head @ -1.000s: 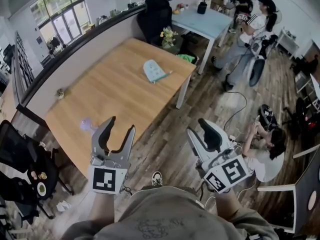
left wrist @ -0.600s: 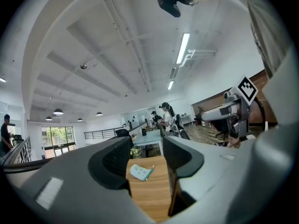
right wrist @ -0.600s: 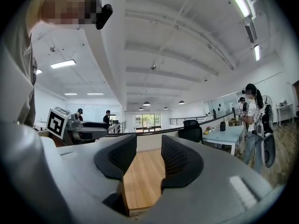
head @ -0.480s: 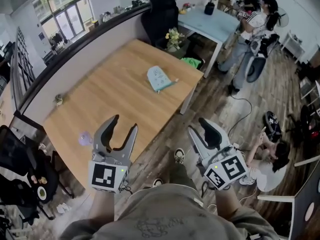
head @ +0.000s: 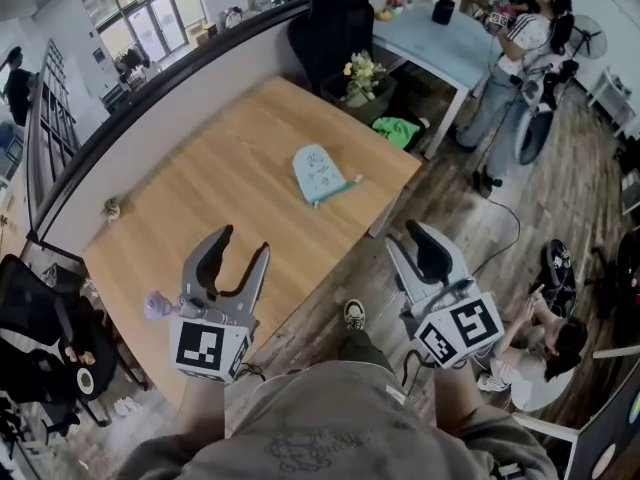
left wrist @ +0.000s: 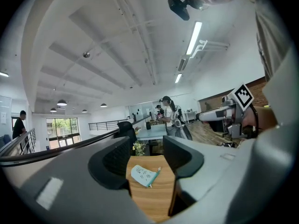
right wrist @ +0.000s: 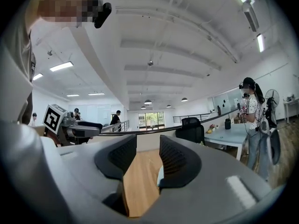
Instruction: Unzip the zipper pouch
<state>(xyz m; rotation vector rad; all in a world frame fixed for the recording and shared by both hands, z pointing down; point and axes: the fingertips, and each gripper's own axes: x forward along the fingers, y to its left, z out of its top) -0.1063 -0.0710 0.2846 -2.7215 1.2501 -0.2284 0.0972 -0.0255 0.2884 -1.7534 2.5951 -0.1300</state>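
Observation:
A pale green zipper pouch [head: 320, 173] lies flat on the wooden table [head: 220, 208], near its right end; in the left gripper view the pouch [left wrist: 142, 175] shows between the jaws, far off. My left gripper [head: 240, 247] is held over the table's near edge, open and empty, well short of the pouch. My right gripper [head: 422, 240] is held off the table over the floor, open and empty. In the right gripper view only a sliver of the pouch [right wrist: 160, 175] peeks past the right jaw.
A small purple thing [head: 156, 304] and a small object [head: 111, 208] sit at the table's left part. A black chair [head: 335, 18] and flowers [head: 363, 71] stand behind the table. A light blue table [head: 440, 43] and a standing person [head: 520, 58] are at the back right; another person [head: 550, 343] sits on the floor.
The view has shifted closer to the table, so the pouch sits lower in the frame. Both grippers stay open and empty, held in much the same pose.

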